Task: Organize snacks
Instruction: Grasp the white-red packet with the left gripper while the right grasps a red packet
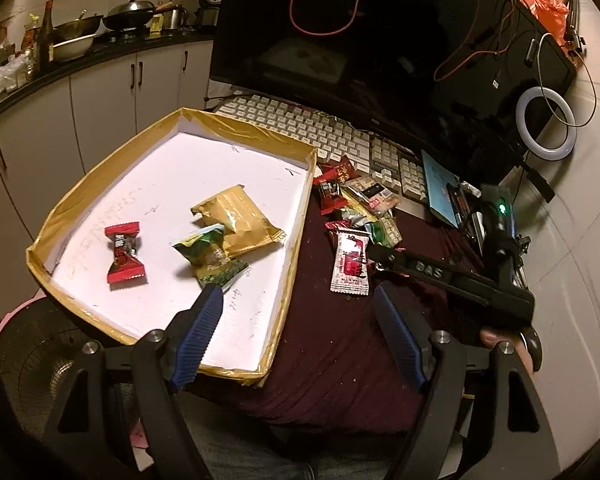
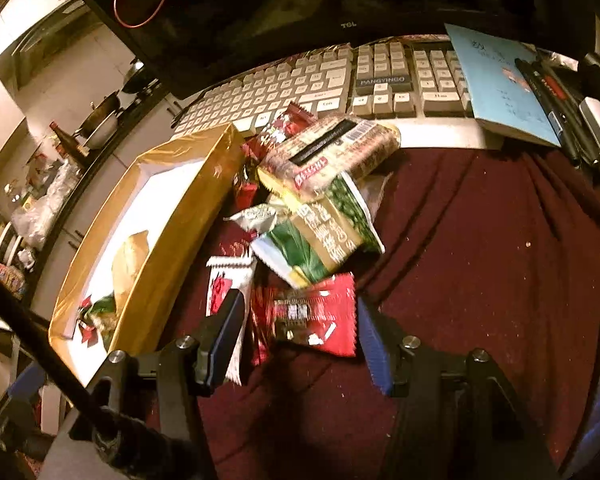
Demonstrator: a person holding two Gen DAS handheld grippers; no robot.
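A shallow gold-rimmed tray (image 1: 244,130) with a white floor holds a red candy (image 1: 125,253), a green packet (image 1: 211,261) and a gold packet (image 1: 236,220). A pile of snack packets (image 1: 358,208) lies on the maroon cloth to its right, with a white-and-red sachet (image 1: 350,262) nearest. My left gripper (image 1: 300,312) is open and empty over the tray's right rim. My right gripper (image 2: 300,320) is open, its jaws either side of a red packet (image 2: 316,316) at the near edge of the pile (image 2: 324,184). In the left wrist view the right gripper's black body (image 1: 452,280) reaches in from the right.
A white keyboard (image 1: 300,128) and a dark monitor (image 1: 360,40) stand behind the tray and pile. A blue booklet (image 2: 500,84) and pens lie at the right. A ring light (image 1: 546,124) stands far right. Kitchen counter with pans (image 1: 100,28) is at the back left.
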